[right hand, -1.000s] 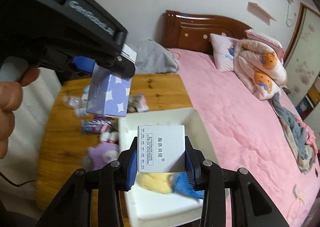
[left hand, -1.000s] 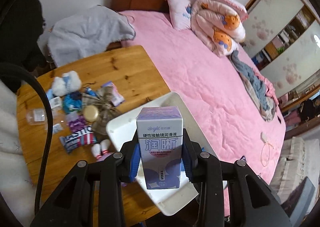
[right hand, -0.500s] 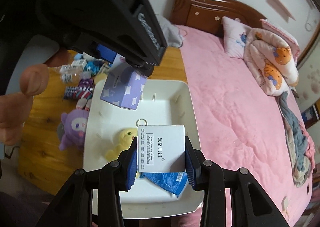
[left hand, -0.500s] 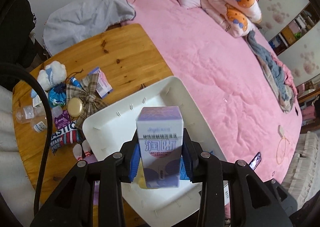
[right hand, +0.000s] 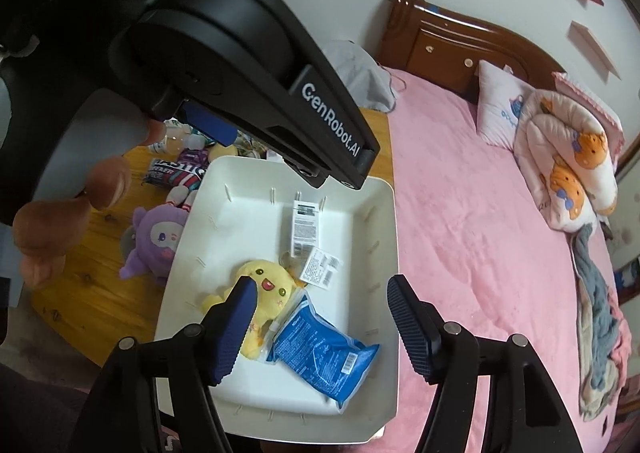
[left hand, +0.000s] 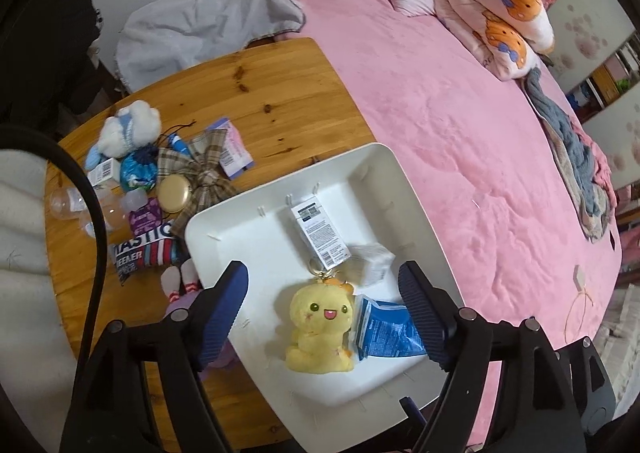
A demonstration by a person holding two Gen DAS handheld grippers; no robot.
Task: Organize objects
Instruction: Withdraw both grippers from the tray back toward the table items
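Note:
A white tray (left hand: 416, 205) sits on the wooden table (left hand: 280, 93) by the bed. In it lie a long box (left hand: 320, 231) with its printed label side up, a small white box (left hand: 370, 263), a yellow plush (left hand: 320, 327) and a blue packet (left hand: 386, 329). My left gripper (left hand: 322, 279) hangs over the tray, its jaws opening with nothing between them. My right gripper (right hand: 320, 285) is also above the tray (right hand: 384, 213), jaws opening and empty, over the yellow plush (right hand: 268, 289), white box (right hand: 320, 267) and blue packet (right hand: 324, 349).
Left of the tray lies clutter: a white plush (left hand: 128, 129), a plaid bow (left hand: 204, 173), a snack bar (left hand: 140, 251) and a purple plush (right hand: 158, 237). A pink bed (left hand: 460, 133) borders the table's right side. A grey cloth (left hand: 208, 17) lies behind. A person's fingers (right hand: 52, 221) hold the left gripper.
Both grippers came down over the tray and let go. The purple box and the white box, held before, now lie in the tray, and both pairs of jaws stand wide.

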